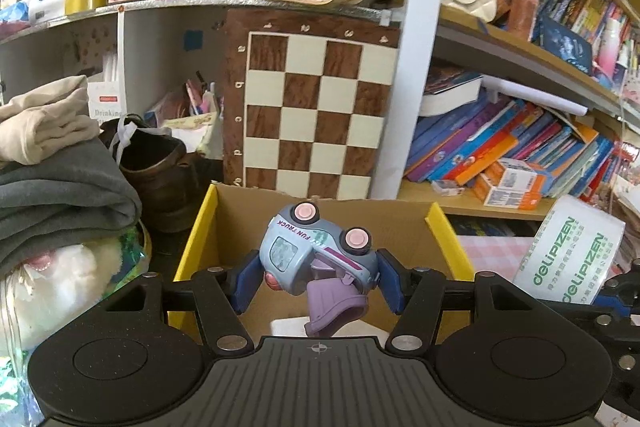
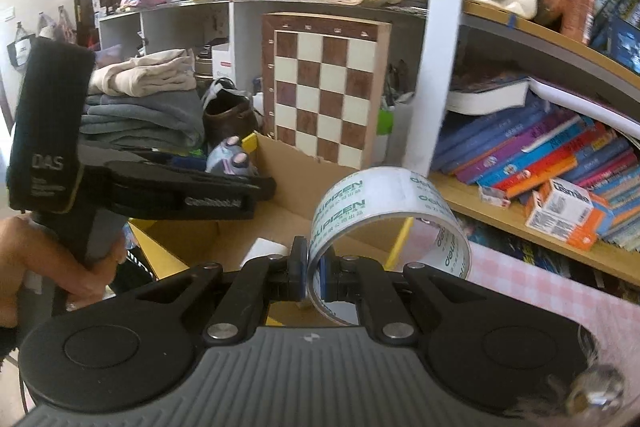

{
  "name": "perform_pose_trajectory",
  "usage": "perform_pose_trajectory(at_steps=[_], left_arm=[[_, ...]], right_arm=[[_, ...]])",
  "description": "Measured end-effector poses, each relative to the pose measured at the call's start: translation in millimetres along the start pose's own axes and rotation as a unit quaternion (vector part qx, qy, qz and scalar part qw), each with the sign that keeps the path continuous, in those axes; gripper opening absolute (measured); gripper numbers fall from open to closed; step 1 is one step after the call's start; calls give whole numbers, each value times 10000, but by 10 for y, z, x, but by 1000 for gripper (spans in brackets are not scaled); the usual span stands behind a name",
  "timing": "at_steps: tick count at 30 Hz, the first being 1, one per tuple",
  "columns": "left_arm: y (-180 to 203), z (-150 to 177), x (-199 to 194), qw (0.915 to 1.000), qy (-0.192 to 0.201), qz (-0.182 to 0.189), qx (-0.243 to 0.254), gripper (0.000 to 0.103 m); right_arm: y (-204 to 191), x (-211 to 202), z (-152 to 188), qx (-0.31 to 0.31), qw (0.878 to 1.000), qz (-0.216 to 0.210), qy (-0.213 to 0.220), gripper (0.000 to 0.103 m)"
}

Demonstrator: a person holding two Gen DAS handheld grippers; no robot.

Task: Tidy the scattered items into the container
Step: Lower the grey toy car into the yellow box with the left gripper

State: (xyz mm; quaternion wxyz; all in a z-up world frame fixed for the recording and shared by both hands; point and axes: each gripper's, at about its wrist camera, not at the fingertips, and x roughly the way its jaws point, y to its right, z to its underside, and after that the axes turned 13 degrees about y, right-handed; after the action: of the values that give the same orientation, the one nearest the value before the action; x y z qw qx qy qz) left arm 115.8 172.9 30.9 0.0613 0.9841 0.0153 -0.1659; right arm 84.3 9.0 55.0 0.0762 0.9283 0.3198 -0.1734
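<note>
My left gripper (image 1: pixel 318 277) is shut on a blue-grey toy truck (image 1: pixel 316 251) with pink wheels and a purple scoop, held on its side above the open cardboard box (image 1: pixel 404 227) with yellow flaps. The same truck (image 2: pixel 230 157) shows small in the right wrist view, past the left gripper's body. My right gripper (image 2: pixel 314 277) is shut on the wall of a clear tape roll (image 2: pixel 384 215) printed in green, held over the near right part of the box (image 2: pixel 288 171). That tape roll (image 1: pixel 568 255) appears at the right in the left wrist view.
A chessboard (image 1: pixel 316 111) leans behind the box. Folded clothes (image 1: pixel 60 155) and a brown shoe (image 1: pixel 156 167) lie to the left. Shelves of books (image 1: pixel 520 143) stand to the right above a pink checked cloth (image 2: pixel 540 291). A hand (image 2: pixel 60 267) holds the left gripper's handle.
</note>
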Motion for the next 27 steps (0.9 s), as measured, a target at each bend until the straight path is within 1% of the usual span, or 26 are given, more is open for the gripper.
perform_pose_trajectory(at_steps=[4, 7, 17, 22, 27], left_arm=[[-96, 11, 133, 9998, -124, -99, -73, 60], [-128, 29, 274, 9995, -277, -180, -23, 60], [-31, 72, 771, 9956, -823, -169, 409, 60], [-56, 117, 928, 9929, -1078, -149, 481, 60], [-88, 135, 947, 9920, -1179, -204, 412, 60]], right_arm=[[-42, 97, -35, -53, 9999, -93, 16, 6], [-33, 115, -31, -34, 9999, -97, -4, 6], [54, 99, -22, 31, 10000, -37, -5, 6], [91, 90, -13, 115, 9999, -35, 1, 6], [121, 96, -6, 182, 9998, -51, -2, 6]])
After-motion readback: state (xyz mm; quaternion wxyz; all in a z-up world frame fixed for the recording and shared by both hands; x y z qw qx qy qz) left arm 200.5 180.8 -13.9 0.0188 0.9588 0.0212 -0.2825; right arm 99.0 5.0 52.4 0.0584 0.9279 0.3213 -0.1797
